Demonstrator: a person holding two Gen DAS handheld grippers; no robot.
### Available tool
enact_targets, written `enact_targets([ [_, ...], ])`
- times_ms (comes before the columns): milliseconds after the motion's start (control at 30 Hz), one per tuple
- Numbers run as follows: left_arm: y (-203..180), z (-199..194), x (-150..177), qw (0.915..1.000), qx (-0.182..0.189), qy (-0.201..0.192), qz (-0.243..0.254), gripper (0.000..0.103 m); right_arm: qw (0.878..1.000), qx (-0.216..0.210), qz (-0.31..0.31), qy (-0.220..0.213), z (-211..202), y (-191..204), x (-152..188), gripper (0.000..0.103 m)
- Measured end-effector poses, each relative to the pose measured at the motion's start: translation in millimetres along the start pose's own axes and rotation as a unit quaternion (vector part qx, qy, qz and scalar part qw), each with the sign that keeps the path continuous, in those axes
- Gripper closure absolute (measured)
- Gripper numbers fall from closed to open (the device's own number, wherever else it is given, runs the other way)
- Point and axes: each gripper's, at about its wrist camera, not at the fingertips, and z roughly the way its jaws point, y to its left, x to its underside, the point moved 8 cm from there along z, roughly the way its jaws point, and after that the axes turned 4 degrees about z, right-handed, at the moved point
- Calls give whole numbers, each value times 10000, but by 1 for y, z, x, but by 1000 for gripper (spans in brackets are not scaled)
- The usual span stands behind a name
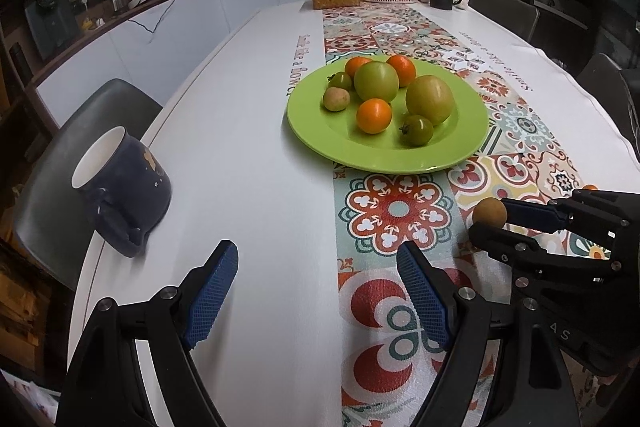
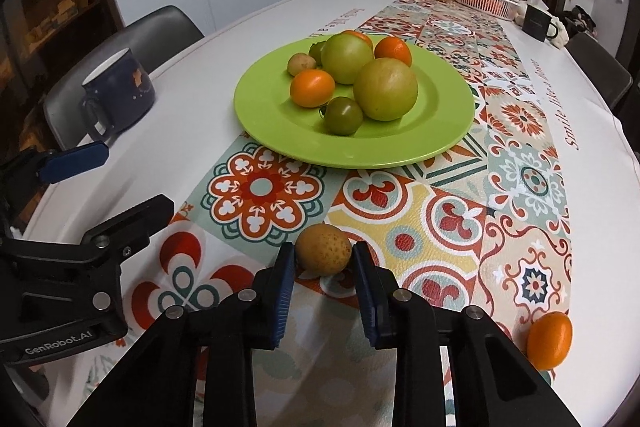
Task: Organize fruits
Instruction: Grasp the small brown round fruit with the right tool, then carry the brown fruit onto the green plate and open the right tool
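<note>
Brown fruit (image 2: 323, 249) sits pinched in the right gripper (image 2: 324, 263); left gripper (image 1: 318, 293) hangs spread, empty.

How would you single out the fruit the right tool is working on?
Start at the green plate on the patterned runner. Nearer the camera, a small tan speckled fruit sits between the right tool's blue pads, unlike the smooth orange fruit farther right.
</note>
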Motion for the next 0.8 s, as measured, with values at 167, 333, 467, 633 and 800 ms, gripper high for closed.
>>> enact_targets([
  [167, -1, -7, -7, 9999, 73, -99, -23, 21, 9999, -22, 33, -133, -11, -1, -6, 73],
  [333, 0, -7, -19, 9998, 110, -149, -71, 21, 9995, 34, 2, -301, -20, -4, -20, 73],
  [467, 1, -5, -28, 9998, 45, -189, -26, 21, 9993, 82, -25, -352, -19, -10, -31, 73],
  [633, 4, 3, -42, 9997, 43, -211, -91, 21, 9989, 162, -45, -436, -17, -20, -49, 73],
  [800, 7, 15, -66, 9996, 50, -245, -159, 21, 9983, 245, -52, -536, -11, -29, -74, 73],
])
